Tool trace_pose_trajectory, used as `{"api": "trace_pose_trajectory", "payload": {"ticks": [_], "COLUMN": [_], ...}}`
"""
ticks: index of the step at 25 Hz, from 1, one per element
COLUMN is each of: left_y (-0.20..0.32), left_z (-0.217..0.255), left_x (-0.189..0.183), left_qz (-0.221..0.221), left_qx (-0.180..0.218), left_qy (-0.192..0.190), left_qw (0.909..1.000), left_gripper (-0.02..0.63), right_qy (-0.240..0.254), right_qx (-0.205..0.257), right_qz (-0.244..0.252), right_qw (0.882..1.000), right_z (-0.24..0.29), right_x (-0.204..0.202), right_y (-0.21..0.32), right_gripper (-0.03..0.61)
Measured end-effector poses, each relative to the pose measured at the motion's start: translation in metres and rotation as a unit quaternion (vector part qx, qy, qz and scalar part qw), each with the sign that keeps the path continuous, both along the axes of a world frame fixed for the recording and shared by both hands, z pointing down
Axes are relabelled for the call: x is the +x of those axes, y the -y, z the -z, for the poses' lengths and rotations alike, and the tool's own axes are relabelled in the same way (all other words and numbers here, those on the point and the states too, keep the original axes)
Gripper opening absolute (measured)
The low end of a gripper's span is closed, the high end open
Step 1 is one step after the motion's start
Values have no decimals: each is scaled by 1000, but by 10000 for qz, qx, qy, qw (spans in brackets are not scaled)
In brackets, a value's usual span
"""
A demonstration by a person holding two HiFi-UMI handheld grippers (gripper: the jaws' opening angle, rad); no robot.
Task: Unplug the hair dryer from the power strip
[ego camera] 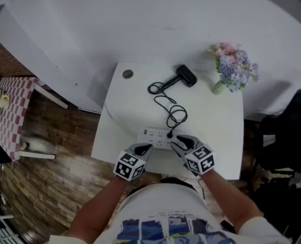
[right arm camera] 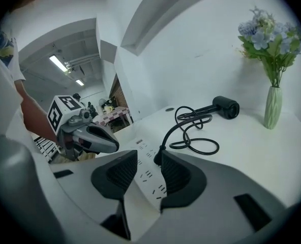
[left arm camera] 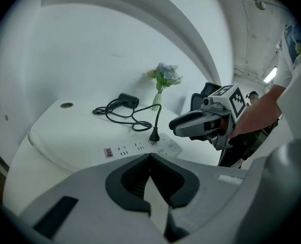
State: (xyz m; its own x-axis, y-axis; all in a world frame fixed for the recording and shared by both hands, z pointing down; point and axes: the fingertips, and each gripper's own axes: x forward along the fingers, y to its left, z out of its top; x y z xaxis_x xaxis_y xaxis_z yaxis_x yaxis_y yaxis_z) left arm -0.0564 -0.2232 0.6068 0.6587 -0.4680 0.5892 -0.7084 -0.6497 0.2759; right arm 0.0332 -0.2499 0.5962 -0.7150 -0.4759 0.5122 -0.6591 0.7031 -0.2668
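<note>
**One dryer, one plug, one strip: plug seated, two claws at the strip**

One black hair dryer (ego camera: 186, 75) lies on its side at the far part of the white tabletop (ego camera: 216, 136), near the vase. Its single black cord (ego camera: 167, 101) runs toward the person in several loose loops. It ends in one plug (ego camera: 169, 134), which stands upright in the one white power strip (ego camera: 155, 138). The strip lies flat near the tabletop's front edge. No other plug is in the strip.

The strip carries one small reddish label (left arm camera: 109, 152) at one end. Its print is too small to read, and the socket slots are too small to count reliably.

The right claw (right arm camera: 149, 155) is released. Its two dark pads stand apart over the strip, and the plug is just beside the tip of one pad. The left claw (left arm camera: 149, 156) is clenched on nothing, its tips meeting above the strip's near edge.

Each claw bears one cube (ego camera: 129, 165) of black-and-white square markers, so there are two cubes in all.

One pale green vase (ego camera: 219, 88) of blue and pink flowers stands at the far right. One round port (ego camera: 127, 74) sits at the tabletop's far left corner. The print on the person's shirt (ego camera: 166, 230) cannot be read.
</note>
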Motion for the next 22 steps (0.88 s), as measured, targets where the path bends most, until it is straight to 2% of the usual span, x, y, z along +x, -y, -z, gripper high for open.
{"api": "trace_pose_trajectory", "payload": {"ticks": [6, 22], "left_y": [12, 28], "left_z": [-11, -41], "left_x": [3, 15], "left_qz": [55, 133], "left_qx": [-147, -478], "left_qy": [167, 393], "left_qw": [9997, 9980], "left_gripper": [3, 3], "right_qy": [104, 55], "right_qx": [-222, -354], "right_qz": [25, 385], "right_qw": [9997, 9986], "right_z": [-13, -33], "right_x": [-4, -20], "right_y": [16, 38], "right_gripper": [140, 102]}}
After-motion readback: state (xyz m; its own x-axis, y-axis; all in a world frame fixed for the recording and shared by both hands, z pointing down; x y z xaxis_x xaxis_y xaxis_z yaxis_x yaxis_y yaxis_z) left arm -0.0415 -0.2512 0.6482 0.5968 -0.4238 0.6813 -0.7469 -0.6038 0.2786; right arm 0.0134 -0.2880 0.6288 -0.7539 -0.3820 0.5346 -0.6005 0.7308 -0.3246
